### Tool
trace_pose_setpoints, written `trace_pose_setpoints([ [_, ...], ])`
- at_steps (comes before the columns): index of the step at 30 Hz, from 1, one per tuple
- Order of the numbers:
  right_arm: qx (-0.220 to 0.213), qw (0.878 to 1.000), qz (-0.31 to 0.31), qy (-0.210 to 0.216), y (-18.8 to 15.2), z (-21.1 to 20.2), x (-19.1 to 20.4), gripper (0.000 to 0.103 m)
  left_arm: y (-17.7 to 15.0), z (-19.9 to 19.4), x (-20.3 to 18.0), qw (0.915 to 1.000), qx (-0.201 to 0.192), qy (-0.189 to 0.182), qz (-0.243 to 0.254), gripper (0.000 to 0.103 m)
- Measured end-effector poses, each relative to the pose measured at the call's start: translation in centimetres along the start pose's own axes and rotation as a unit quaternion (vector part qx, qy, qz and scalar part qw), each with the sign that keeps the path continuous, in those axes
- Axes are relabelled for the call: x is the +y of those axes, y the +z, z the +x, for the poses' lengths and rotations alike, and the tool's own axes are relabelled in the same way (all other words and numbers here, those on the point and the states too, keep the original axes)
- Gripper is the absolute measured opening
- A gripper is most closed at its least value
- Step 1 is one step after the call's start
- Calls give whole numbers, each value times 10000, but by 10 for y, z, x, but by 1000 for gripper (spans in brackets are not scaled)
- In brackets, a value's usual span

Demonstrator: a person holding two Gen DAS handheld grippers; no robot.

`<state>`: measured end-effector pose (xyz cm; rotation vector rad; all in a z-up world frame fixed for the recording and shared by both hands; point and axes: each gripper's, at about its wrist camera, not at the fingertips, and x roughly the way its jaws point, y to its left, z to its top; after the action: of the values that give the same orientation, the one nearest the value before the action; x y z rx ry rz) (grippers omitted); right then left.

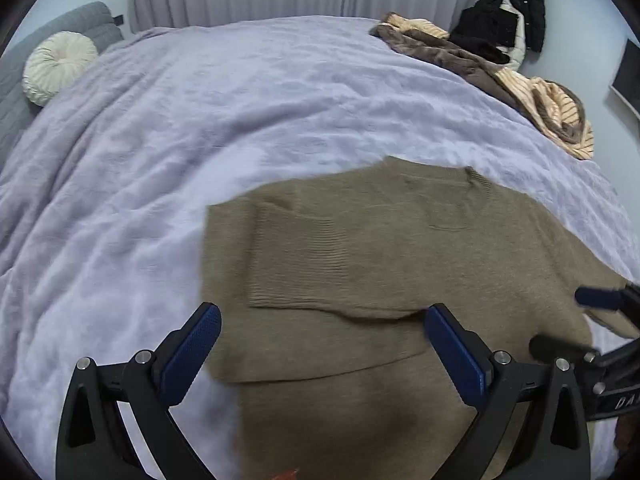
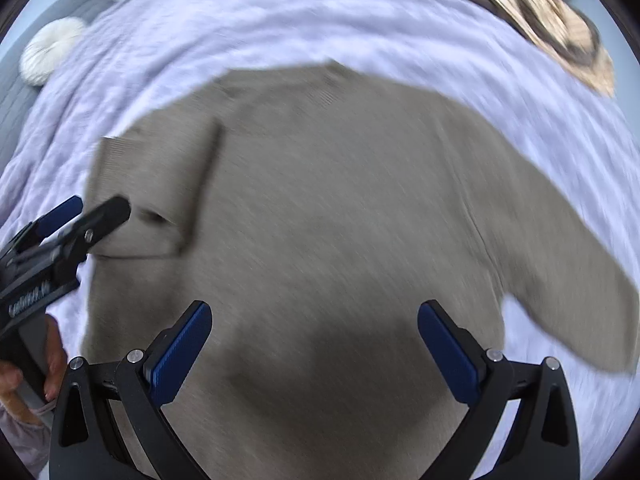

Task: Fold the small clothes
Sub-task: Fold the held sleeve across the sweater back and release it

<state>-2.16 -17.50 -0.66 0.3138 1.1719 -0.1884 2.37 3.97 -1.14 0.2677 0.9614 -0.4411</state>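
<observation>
Lying flat on the lavender blanket (image 1: 160,152), the olive-brown knit sweater (image 1: 400,248) has its left sleeve (image 1: 304,264) already folded across the body, ribbed cuff showing, while the right sleeve (image 2: 560,280) sticks out to the side over the blanket. The left gripper (image 1: 322,338) hovers over the folded sleeve with its blue pads spread wide, holding nothing. The right gripper (image 2: 314,336) hangs above the sweater's lower body, jaws equally wide and empty; that view is smeared by motion, so exact creases there are hard to read.

The step in hand looks like folding the right sleeve in. To do it well, the right gripper should pinch the sleeve near its cuff, catching both knit layers, lift only enough to clear the body, and lay it across to mirror the left fold. The left gripper can press the folded side so the soft knit does not drag.

Away from the work, a round cream cushion (image 1: 60,66) sits at the far left and a heap of brown and striped clothes (image 1: 500,80) at the far right.
</observation>
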Motion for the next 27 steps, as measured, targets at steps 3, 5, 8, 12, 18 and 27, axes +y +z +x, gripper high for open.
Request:
trace_pose_setpoints([
  [3, -364, 9932, -1108, 29, 27, 4, 57, 102, -15, 3, 48, 9975, 236, 649, -172, 102],
  [5, -475, 9813, -1861, -164, 38, 20, 95, 102, -33, 12, 71, 9935, 579, 963, -176, 102],
  [8, -529, 9465, -3022, -997, 39, 58, 151, 90, -56, 38, 81, 9873, 998, 1236, -64, 102],
  [12, -362, 9162, -3568, -1787, 40, 101, 165, 22, -58, 64, 77, 9856, 1017, 1349, -80, 102],
  [18, -1180, 9927, -123, 205, 72, 35, 42, 15, -50, 78, 86, 9834, 1011, 1412, -529, 103],
  [27, -546, 8919, 3912, 2200, -3, 80, -118, 30, -46, 78, 83, 9816, 1068, 1501, -501, 103],
])
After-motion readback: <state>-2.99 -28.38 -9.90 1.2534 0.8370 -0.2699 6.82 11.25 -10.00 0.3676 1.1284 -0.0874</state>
